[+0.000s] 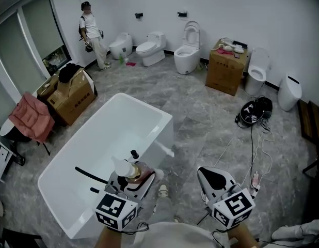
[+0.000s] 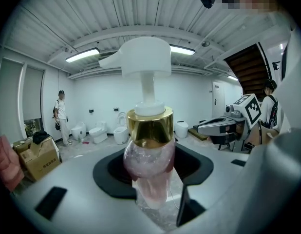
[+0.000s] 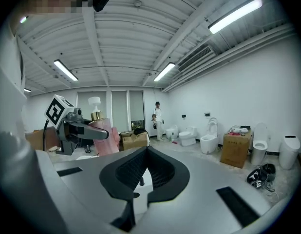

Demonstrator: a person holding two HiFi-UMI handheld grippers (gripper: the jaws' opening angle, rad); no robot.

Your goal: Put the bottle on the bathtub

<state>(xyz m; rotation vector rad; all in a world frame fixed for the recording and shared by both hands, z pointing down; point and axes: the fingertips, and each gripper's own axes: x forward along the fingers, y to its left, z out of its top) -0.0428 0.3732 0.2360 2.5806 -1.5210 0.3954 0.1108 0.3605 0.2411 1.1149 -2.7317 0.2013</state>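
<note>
A pump bottle (image 1: 131, 170) with a white pump head, a gold collar and a clear pinkish body is held upright in my left gripper (image 1: 137, 179), which is shut on it. The pair hangs over the near right corner of the white bathtub (image 1: 149, 112). In the left gripper view the bottle (image 2: 148, 160) fills the middle, clamped at its body between the jaws of the left gripper (image 2: 151, 182). My right gripper (image 1: 215, 179) is to the right over the floor, shut with nothing in it. The right gripper view shows its own jaws closed (image 3: 145, 174) and the bottle (image 3: 98, 130) at the left.
Several toilets (image 1: 188, 48) line the back wall. Cardboard boxes (image 1: 226, 66) stand at the back right and beside the tub (image 1: 72, 94). A person (image 1: 92, 35) stands at the back left. A black bag (image 1: 255, 111) and cables (image 1: 252, 149) lie on the marble floor at the right.
</note>
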